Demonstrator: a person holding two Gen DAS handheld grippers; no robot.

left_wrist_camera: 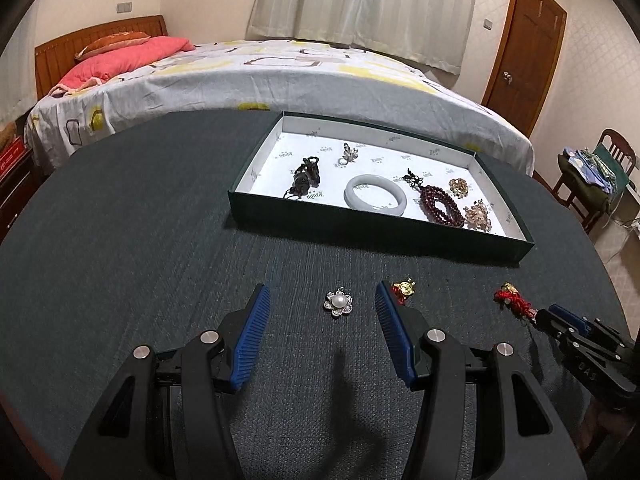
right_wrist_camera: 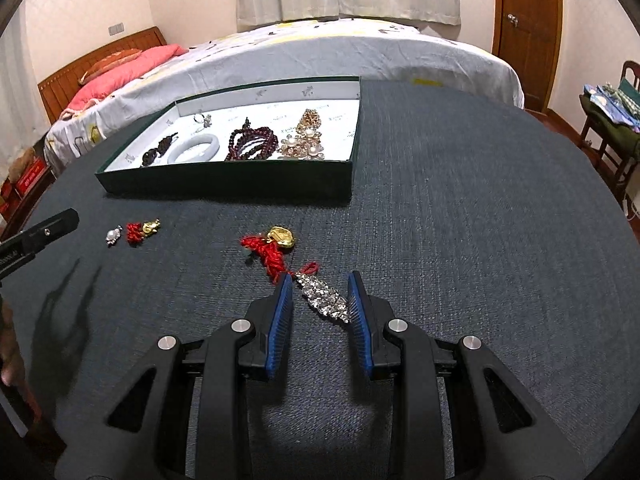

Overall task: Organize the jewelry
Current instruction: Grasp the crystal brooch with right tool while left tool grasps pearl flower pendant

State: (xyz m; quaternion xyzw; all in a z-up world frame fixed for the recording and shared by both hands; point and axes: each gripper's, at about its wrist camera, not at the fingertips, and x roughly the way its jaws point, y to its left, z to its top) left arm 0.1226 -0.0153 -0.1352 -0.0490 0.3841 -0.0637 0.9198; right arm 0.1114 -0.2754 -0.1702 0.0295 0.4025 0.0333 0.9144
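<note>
The left gripper [left_wrist_camera: 323, 300] stands wide, holding nothing, and the pearl flower brooch [left_wrist_camera: 339, 304] lies on the dark counter [left_wrist_camera: 132, 216] at the lower centre of the left wrist view, squarely between the two blue pads at about fingertip depth. It is a small, roughly round piece, so no long axis matters there; the pads only need to close in from either side.

The right gripper [right_wrist_camera: 320, 294] is partly open and also empty. A silver sequined leaf ornament [right_wrist_camera: 323, 297] sits between its pads, its long axis slanting from upper left to lower right, so the lower end lies close against the right pad; whether it touches is hard to tell. A red cord joins its upper end to the gold charm with red tassel [right_wrist_camera: 276, 246] just beyond the fingertips.

A second, smaller gold charm on red cord [left_wrist_camera: 403, 290] lies just beside the left gripper's right pad. The green tray [left_wrist_camera: 372, 236], already holding a pale bangle [left_wrist_camera: 375, 193] and dark red beads [left_wrist_camera: 442, 204], sits farther ahead, upper centre.
</note>
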